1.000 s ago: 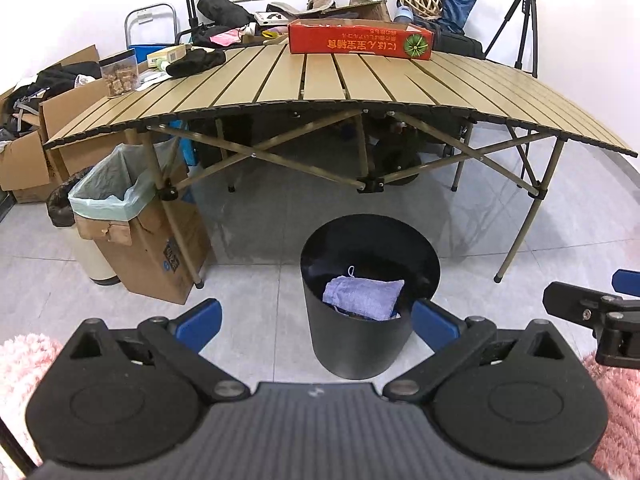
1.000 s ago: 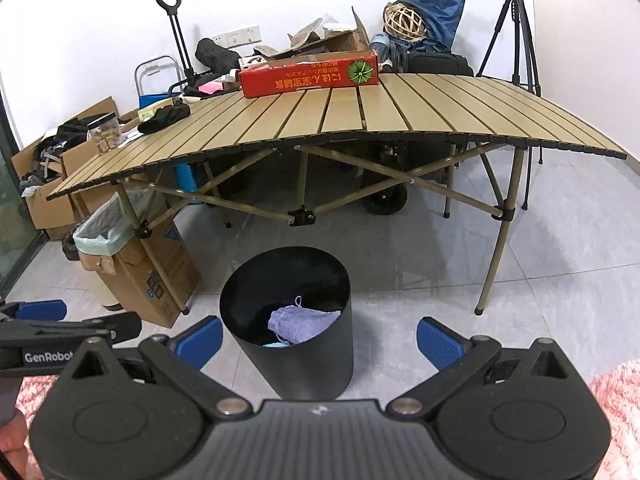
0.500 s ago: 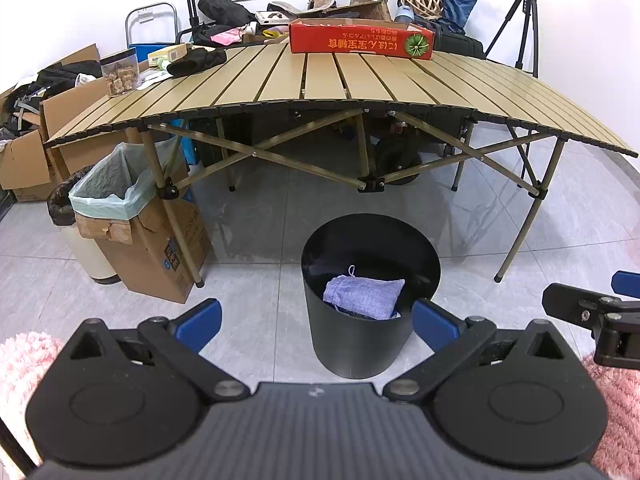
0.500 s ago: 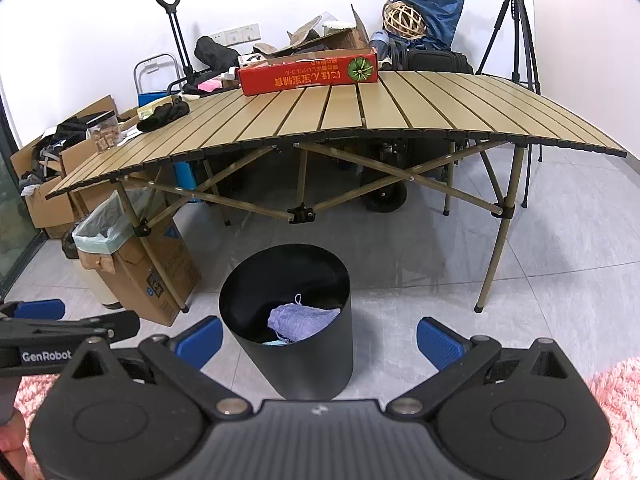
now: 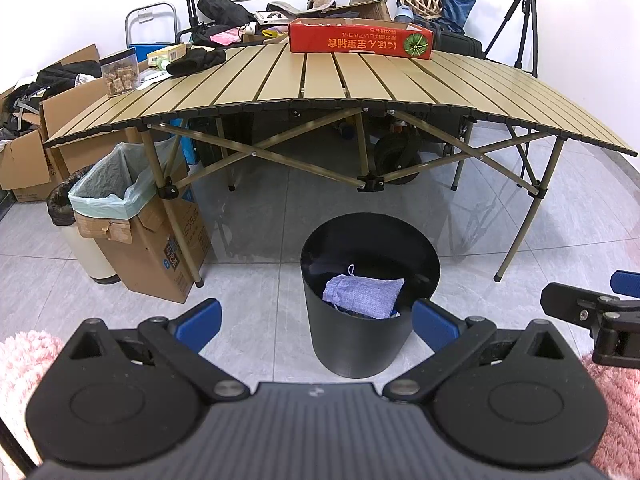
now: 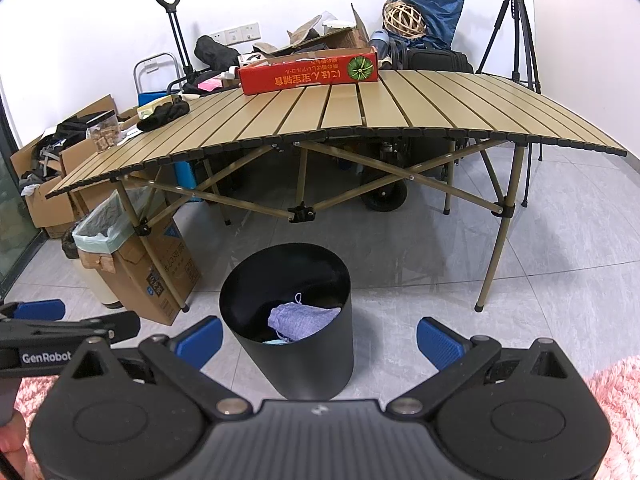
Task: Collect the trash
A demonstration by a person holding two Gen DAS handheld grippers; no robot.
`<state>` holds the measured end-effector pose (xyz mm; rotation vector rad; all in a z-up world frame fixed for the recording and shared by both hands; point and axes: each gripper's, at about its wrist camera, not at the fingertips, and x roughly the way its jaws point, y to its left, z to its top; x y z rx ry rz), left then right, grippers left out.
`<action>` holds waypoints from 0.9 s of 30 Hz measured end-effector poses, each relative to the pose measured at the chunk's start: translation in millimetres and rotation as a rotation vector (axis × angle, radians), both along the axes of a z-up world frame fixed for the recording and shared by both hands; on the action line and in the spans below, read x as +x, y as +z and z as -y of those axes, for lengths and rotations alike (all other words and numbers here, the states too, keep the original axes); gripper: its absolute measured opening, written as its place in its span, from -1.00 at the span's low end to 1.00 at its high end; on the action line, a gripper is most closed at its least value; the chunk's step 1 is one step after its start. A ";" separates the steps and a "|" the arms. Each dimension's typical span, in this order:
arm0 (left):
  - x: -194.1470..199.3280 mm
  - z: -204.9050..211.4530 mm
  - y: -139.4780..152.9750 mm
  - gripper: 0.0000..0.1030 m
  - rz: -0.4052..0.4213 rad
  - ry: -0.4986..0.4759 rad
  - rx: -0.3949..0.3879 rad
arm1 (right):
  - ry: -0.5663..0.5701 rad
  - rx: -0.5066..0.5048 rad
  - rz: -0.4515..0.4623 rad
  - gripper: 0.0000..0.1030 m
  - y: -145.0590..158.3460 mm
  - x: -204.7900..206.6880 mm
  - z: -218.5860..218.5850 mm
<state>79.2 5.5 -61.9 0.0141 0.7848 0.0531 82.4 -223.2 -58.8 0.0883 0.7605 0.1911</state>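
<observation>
Grey floor tiles [image 5: 256, 240] carry everything that matters here: a black bin [image 5: 370, 336] stands on them in front of a slatted folding surface [image 5: 320, 84], whose near edge overhangs just behind it. Inside the bin lies a blue-violet cloth pouch [image 5: 362, 296], its long axis running roughly left to right, with other scraps barely visible under it.

Both tools hover above the floor, empty. The left gripper [image 5: 316, 322] has its 2 fingers spread wide, and the bin sits directly ahead between them. The right gripper [image 6: 320, 340] is likewise spread wide with nothing held; from it the bin [image 6: 292, 328] lies ahead and slightly left, so the left hand seems the better centred of the 2.

No loose trash shows on the floor near the bin. Candidates sit on the surface: a red carton [image 5: 360, 40] at the far edge and dark clutter [image 5: 196, 62] toward the far-left corner. Any next pickup likely means reaching up and forward over the bin.
</observation>
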 end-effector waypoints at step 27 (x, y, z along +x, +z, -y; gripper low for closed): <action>-0.1 -0.7 -1.2 1.00 -0.006 0.003 -0.010 | 0.001 0.000 -0.001 1.00 0.2 0.3 0.2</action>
